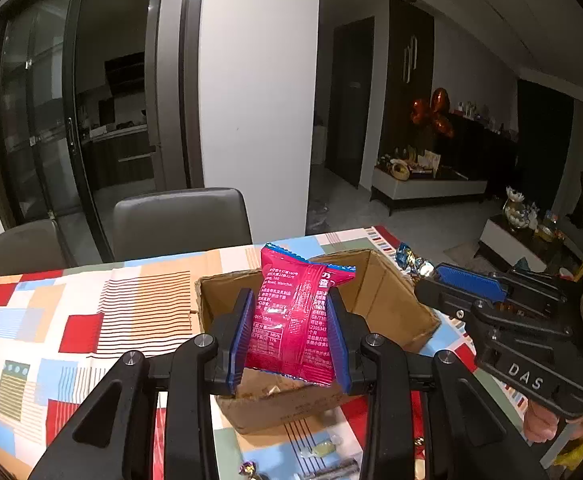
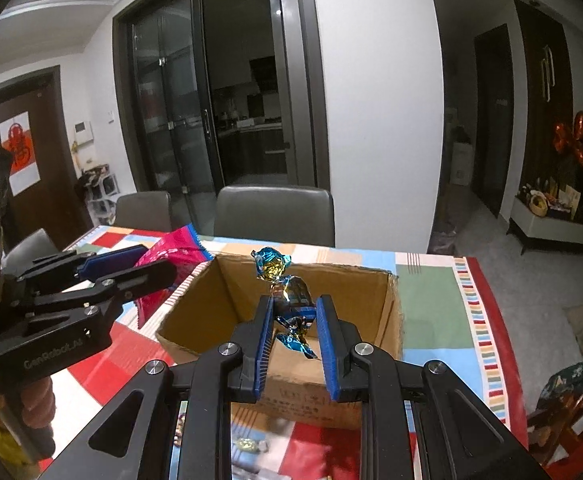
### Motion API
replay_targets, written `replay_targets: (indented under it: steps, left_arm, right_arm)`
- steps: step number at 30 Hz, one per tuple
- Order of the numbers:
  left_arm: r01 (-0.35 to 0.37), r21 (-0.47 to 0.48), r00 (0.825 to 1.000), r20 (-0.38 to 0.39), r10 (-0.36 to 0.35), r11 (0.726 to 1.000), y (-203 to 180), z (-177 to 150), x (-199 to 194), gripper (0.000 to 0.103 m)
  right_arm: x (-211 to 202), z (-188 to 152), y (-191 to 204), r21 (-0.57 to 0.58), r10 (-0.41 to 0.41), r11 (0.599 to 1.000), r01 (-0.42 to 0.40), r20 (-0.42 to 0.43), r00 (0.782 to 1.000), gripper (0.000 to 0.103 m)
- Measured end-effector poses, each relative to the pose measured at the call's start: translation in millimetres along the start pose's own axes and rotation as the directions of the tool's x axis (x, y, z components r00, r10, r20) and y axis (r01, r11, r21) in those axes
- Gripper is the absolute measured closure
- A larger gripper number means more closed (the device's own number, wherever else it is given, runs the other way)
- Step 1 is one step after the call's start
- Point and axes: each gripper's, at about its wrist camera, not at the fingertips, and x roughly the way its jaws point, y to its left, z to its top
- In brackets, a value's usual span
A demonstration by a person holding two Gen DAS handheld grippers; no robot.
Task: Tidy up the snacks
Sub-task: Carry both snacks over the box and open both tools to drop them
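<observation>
box [image 1: 387, 300] on table [image 1: 51, 320], chairs [image 1: 179, 220] behind, candy [image 1: 323, 449] seemingly before it

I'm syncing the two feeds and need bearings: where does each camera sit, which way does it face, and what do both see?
Left wrist: rides the left hand-held gripper, looking forward over the red snack packet it clamps above the cardboard box; the right hand-held gripper shows at right.
Right wrist: rides the right hand-held gripper, looking forward at its blue foil candy; the left hand-held gripper and fingers show at left.
Shared: box, packet, patterned tablecloth, grey chairs.
</observation>
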Motion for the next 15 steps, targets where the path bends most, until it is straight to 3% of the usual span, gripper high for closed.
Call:
replay_targets:
  steps: [6,7,8,9,11,15]
  left_arm:
    - [-0.016,-0.005,1.000,-0.009,0.016,1.000,3,2,21,0.066]
    - [-0.022,-0.002,1.000,-0.008,0.022,1.000,3,3,23,0.063]
    - [-0.034,0.003,0.999,-0.006,0.034,0.999,2,2,26,0.053]
    - [-0.047,0.006,0.999,-0.002,0.047,0.999,1,1,27,0.044]
    - [-0.067,0.017,0.998,0.004,0.067,0.998,0,0,28,0.044]
    - [-0.074,0.016,0.997,0.004,0.074,0.997,2,-7,22,0.038]
  right_arm:
    - [17,0,-5,0.010,-0.014,1.000,0.015,-0.027,1.000,0.080]
    - [20,-1,-6,0.015,-0.020,1.000,0.021,-0.028,0.999,0.080]
    - [21,-1,-6,0.017,-0.031,0.999,0.032,-0.025,0.999,0.078]
    - [22,-2,-7,0.017,-0.039,0.999,0.040,-0.028,0.999,0.067]
    - [23,-3,-10,0.027,-0.051,0.998,0.052,-0.031,0.998,0.046]
    - [14,-7,-13,0.046,-0.071,0.996,0.072,-0.022,0.997,0.046]
